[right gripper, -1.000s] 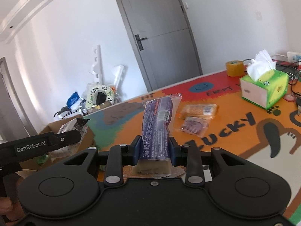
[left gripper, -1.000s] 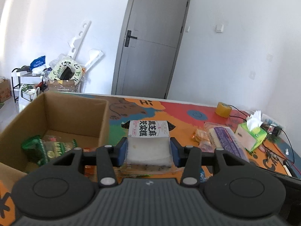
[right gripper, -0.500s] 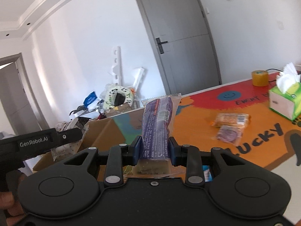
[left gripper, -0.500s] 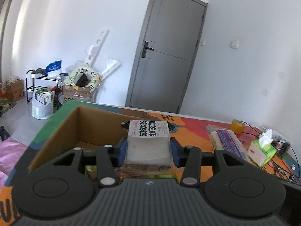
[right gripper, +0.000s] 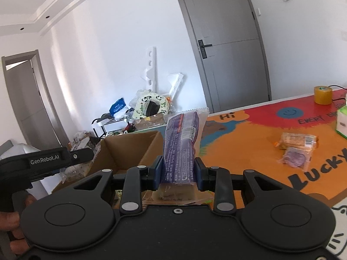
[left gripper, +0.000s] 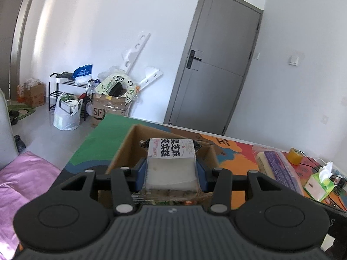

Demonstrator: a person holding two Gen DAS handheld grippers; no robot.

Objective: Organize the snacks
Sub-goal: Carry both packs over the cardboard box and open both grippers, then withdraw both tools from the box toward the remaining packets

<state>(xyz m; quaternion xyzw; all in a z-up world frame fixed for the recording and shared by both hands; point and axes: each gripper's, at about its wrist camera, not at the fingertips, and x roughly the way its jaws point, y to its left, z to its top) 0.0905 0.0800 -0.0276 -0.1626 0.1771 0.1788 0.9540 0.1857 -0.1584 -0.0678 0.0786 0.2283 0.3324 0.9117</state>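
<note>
Both grippers clenched for carrying: left gripper (left gripper: 171,169) grips white sesame-cake pack (left gripper: 171,162) over cardboard box (left gripper: 121,153), right gripper (right gripper: 178,171) holds purple snack pack (right gripper: 181,145) upright beside it, likely for drop-in.

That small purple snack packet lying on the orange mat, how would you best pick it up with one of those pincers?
Judging by its pose, take the small purple packet across its narrower middle, coming down from above. It lies flat on the table mat, so there is no side edge to slip under, and the orange packet touches its far side, so close the jaws along the free sides.
</note>
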